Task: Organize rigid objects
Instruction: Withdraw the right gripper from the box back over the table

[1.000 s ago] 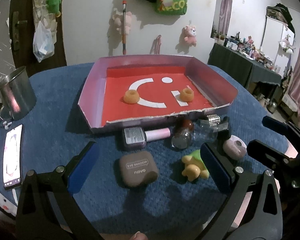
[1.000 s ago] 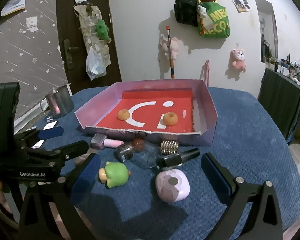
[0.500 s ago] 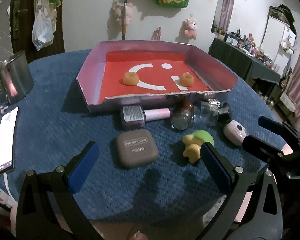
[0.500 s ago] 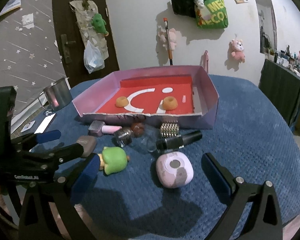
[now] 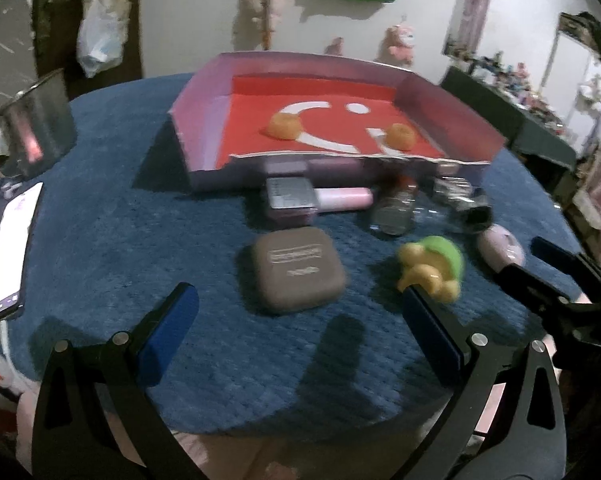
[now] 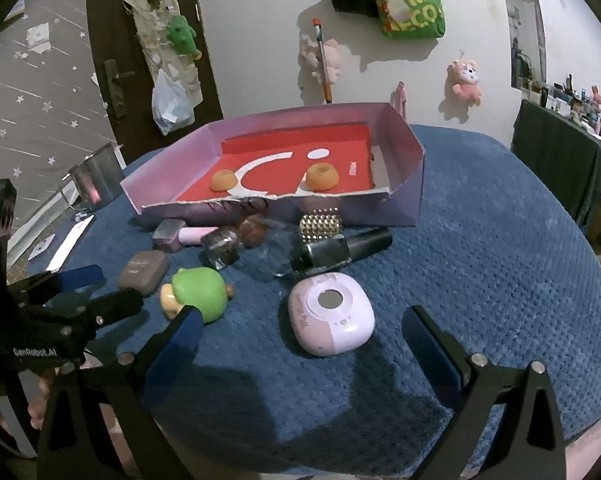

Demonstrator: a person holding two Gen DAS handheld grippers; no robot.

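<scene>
At the bottom of the left view, the left claw [image 5: 296, 308] is open wide with nothing in it. Just past it, mid-frame, sits a brown case [image 5: 296, 268]. A green toy [image 5: 432, 264] is right beside the claw's right finger.

In the right view, the right claw [image 6: 300, 328] is closing, but its pads do not touch the pink case [image 6: 330, 312] between them. Farther up lie little bottles [image 6: 340, 246]. Behind them is the box [image 6: 404, 192] with two orange rings [image 6: 321, 176] inside.
</scene>
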